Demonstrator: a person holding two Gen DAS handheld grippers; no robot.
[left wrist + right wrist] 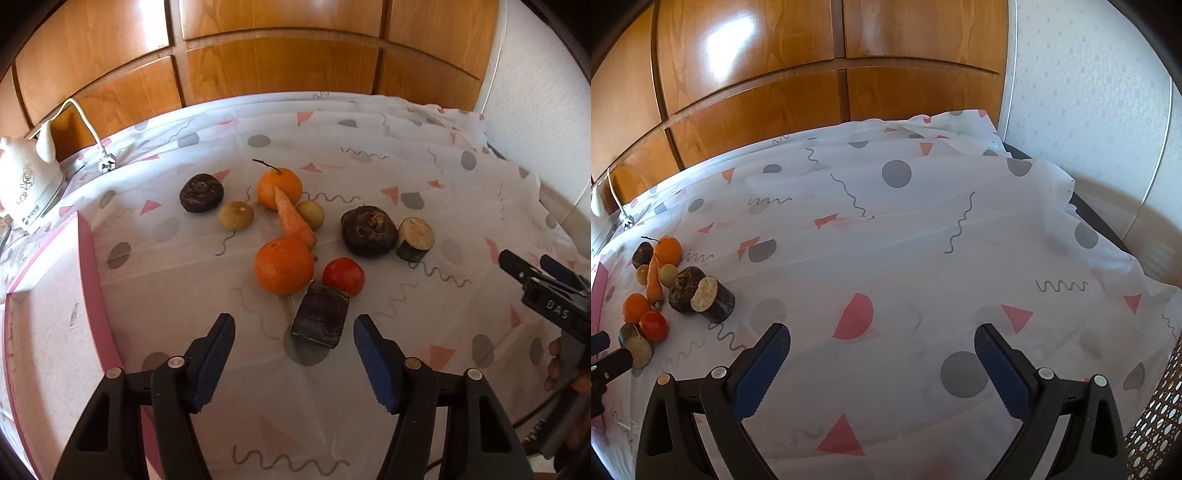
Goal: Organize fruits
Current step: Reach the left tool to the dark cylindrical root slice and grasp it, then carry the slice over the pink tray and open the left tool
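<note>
Left gripper (293, 328): spread wide, blue ribbed pads (214, 363) on black plastic arms, holding nothing, tips hanging just short of a dark cut chunk (320, 318) lying between them on the cloth; contact not apparent.

Far left: white ceramic kettle (27, 188) with cord and plug (107, 164). Near left: pink-rimmed tray (48, 295), flat, pale inside.

On the thin white tablecloth (424, 184), printed with grey dots, pink triangles and squiggles, left to right: flattened dark round tuber (201, 192), wrinkled; small tan ball (236, 215), smooth; stemmed orange (279, 187), dimpled skin, with a tapered carrot (293, 221) leaning on it; larger orange (284, 265) nearer, touching the carrot's thick end; second tan ball (310, 215) just right of the carrot; glossy red tomato (343, 277) right of the big orange, beside the dark chunk; bigger dark knobbly tuber (369, 230); short dark-skinned cylinder (415, 238) with pale cut face, touching that tuber.

Right gripper (882, 341): also spread wide, empty, over bare cloth well right of the produce cluster; in the left view only its black tip (517, 266) shows at the right edge, possibly slightly blurred.

Behind: glossy wooden panelling (280, 55).
</note>
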